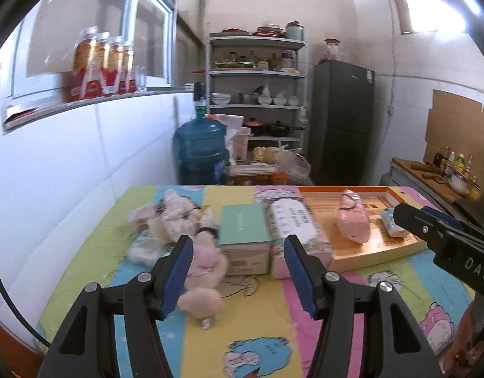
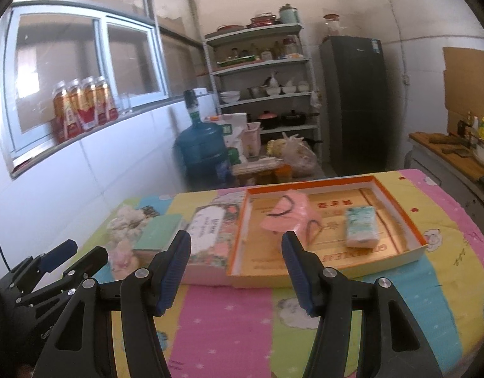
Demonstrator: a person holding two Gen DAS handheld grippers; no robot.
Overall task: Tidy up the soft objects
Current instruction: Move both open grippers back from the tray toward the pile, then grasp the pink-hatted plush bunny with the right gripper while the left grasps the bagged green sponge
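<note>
An orange-rimmed shallow box (image 2: 396, 211) lies on the table and holds a pink soft pack (image 2: 289, 217) and a small green-white tissue pack (image 2: 361, 226). Left of it lie a floral tissue pack (image 1: 295, 223), a mint green box (image 1: 243, 230), a pink plush toy (image 1: 207, 261) and a white plush toy (image 1: 172, 214). My left gripper (image 1: 237, 271) is open and empty, hovering just in front of the pink plush toy and the mint box. My right gripper (image 2: 235, 271) is open and empty, above the table before the orange box's near left corner.
The table carries a colourful cartoon cloth (image 1: 267, 330). A white tiled wall (image 1: 68, 173) runs along the left. Behind the table stand a blue water jug (image 1: 201, 145), a shelf rack (image 1: 257, 88) and a dark fridge (image 1: 342, 123). A counter (image 1: 430, 173) is at right.
</note>
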